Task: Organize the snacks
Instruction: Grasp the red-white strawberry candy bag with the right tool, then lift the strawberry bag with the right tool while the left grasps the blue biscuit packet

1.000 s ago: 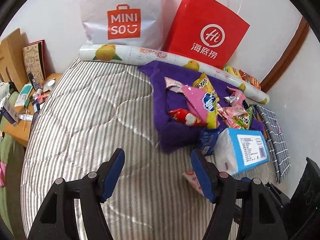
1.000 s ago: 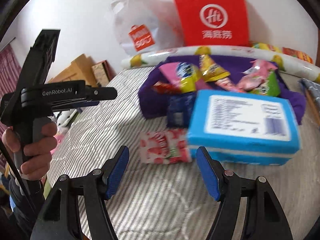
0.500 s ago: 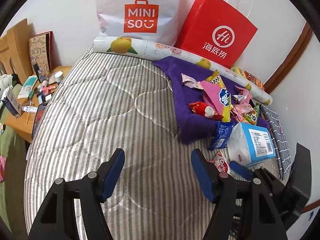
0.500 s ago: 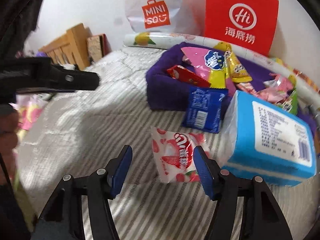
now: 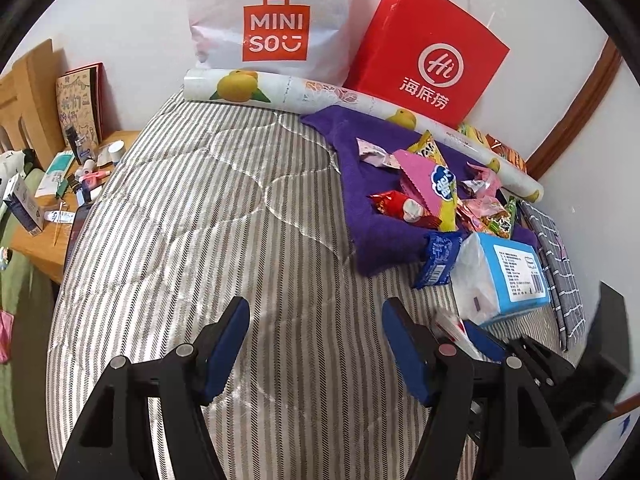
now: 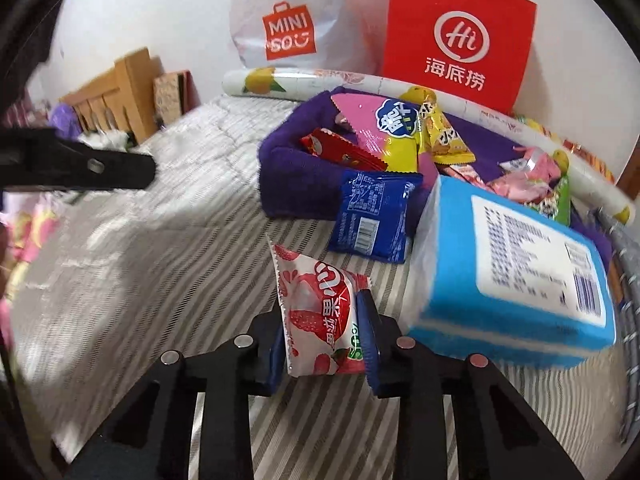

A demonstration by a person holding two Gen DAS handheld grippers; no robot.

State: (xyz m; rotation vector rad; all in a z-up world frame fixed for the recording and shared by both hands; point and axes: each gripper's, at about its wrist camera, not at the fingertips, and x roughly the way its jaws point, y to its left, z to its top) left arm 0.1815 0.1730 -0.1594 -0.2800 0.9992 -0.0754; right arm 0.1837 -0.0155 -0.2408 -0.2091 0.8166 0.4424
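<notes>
My right gripper [image 6: 322, 320] is closing, and its blue pads press both sides of a red-and-white strawberry snack packet [image 6: 316, 280] standing on edge on the striped mattress [image 6: 160, 240]. Just beyond lie a blue snack packet [image 6: 372, 216] and a purple cloth tray [image 6: 288, 176] piled with several snacks, a pink-and-yellow bag [image 6: 384, 132] on top. My left gripper [image 5: 316, 308] hangs open over bare mattress [image 5: 200, 220] with nothing between its fingers. In the left wrist view the strawberry packet [image 5: 450, 324] shows at the lower right.
A blue tissue pack [image 6: 512, 268] sits close on the right of the held packet. At the back wall stand a white Miniso bag [image 5: 276, 20], a red paper bag [image 5: 428, 56] and a lemon-print roll [image 5: 280, 88]. A cluttered wooden side table [image 5: 60, 200] lies left.
My right gripper moved in and down onto the strawberry packet and its jaws closed around it, tipping it up on edge. The left gripper stays open and nearly still.
</notes>
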